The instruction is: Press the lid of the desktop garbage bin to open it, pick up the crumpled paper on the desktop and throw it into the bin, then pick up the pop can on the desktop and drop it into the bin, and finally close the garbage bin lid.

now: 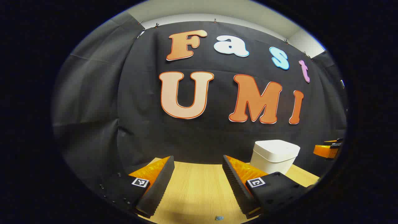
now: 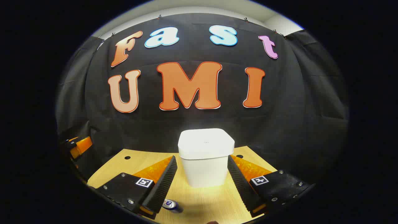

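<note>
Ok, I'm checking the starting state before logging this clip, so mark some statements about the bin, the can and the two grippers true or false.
1. The bin has its lid shut. True.
2. The right gripper is shut on the bin. False: its fingers stand open, with the bin seen between them farther off on the table.
3. The pop can lies on the table near the right gripper's own fingers. True.
4. The left gripper holds crumpled paper. False: its fingers are open with nothing between them.
5. In the left gripper view, the bin stands left of that gripper's fingers. False: it stands to the right, behind one finger.
</note>
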The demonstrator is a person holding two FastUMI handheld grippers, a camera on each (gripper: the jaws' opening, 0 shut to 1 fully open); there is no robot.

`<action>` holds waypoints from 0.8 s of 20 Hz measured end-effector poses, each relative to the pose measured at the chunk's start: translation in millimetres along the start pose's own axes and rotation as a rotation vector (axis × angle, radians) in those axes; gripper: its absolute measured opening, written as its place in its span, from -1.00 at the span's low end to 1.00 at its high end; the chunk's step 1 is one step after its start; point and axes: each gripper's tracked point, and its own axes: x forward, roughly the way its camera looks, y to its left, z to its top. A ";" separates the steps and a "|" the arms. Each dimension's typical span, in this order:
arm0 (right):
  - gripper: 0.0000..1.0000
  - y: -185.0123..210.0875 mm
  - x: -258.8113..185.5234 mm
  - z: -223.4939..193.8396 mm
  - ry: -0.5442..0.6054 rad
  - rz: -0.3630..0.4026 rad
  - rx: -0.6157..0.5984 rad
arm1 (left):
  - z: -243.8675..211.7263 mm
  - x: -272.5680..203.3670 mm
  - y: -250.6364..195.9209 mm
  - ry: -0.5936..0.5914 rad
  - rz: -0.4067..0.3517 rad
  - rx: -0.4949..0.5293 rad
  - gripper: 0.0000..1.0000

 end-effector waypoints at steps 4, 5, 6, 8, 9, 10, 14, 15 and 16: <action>0.97 -5.9 0.1 -1.9 0.006 -0.013 0.002 | -1.5 0.0 -2.7 -0.002 -0.008 0.012 0.96; 0.97 -6.3 0.9 -2.0 0.007 -0.012 0.003 | -3.5 0.3 -2.3 0.002 -0.010 0.019 0.96; 0.98 -7.3 0.9 -2.4 0.007 -0.013 0.003 | -6.4 -0.5 -2.6 0.005 -0.010 0.025 0.97; 0.97 -6.2 0.4 -4.1 0.013 -0.004 -0.008 | -7.7 -1.5 -1.5 0.011 -0.012 0.026 0.97; 0.97 -7.6 1.3 -5.0 0.017 -0.008 -0.019 | -9.6 -1.8 -1.4 0.015 -0.016 0.020 0.97; 0.97 -10.6 1.9 -4.9 0.019 -0.014 -0.028 | -10.5 -1.6 -1.2 0.015 -0.016 0.017 0.97; 0.98 -11.1 1.9 -4.7 0.021 -0.020 -0.025 | -12.4 1.5 9.0 0.024 0.008 0.031 0.97; 0.98 -11.7 2.6 -4.8 0.021 -0.026 -0.029 | -11.8 1.6 11.5 0.021 0.014 0.035 0.96; 0.97 -13.2 2.9 -4.5 0.019 -0.031 -0.032 | -12.9 1.9 13.6 0.020 0.021 0.039 0.96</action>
